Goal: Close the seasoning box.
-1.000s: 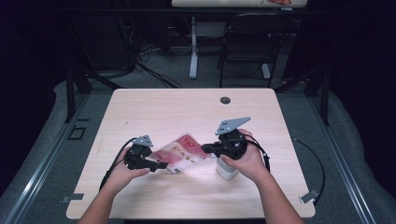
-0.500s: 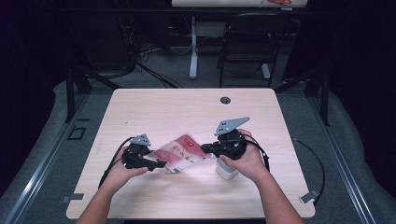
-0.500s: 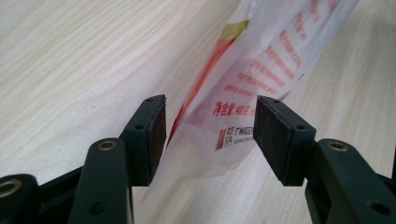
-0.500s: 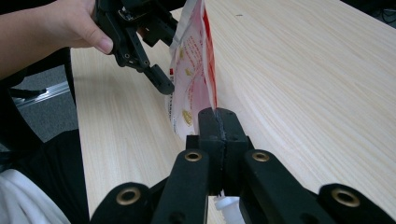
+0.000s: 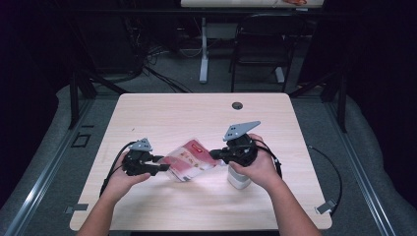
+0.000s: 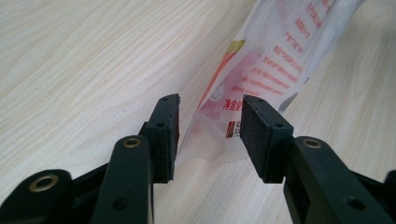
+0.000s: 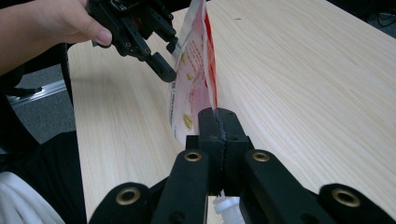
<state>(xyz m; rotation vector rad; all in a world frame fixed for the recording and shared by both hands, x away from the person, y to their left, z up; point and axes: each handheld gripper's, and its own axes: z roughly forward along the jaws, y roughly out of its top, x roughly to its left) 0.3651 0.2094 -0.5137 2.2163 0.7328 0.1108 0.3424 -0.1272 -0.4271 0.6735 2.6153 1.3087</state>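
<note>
A red and white plastic pouch (image 5: 189,160) hangs above the table between both grippers. My right gripper (image 5: 214,155) is shut on the pouch's right edge; in the right gripper view the jaws (image 7: 218,116) meet on the thin film of the pouch (image 7: 194,88). My left gripper (image 5: 164,167) stands at the pouch's left end. Its jaws have just been closing. In the left gripper view the pouch's corner (image 6: 219,126) lies between the pads, which still show a gap, so this gripper (image 6: 210,109) is open.
A small white bottle (image 5: 238,179) stands on the table under the right hand, its cap (image 7: 229,207) below the right jaws. The wooden table (image 5: 196,118) has a cable hole (image 5: 237,105) at the back. Cables trail from both grippers.
The left gripper's jaws have drawn closer around the pouch's left end. Both hands and the pouch have hardly shifted.
</note>
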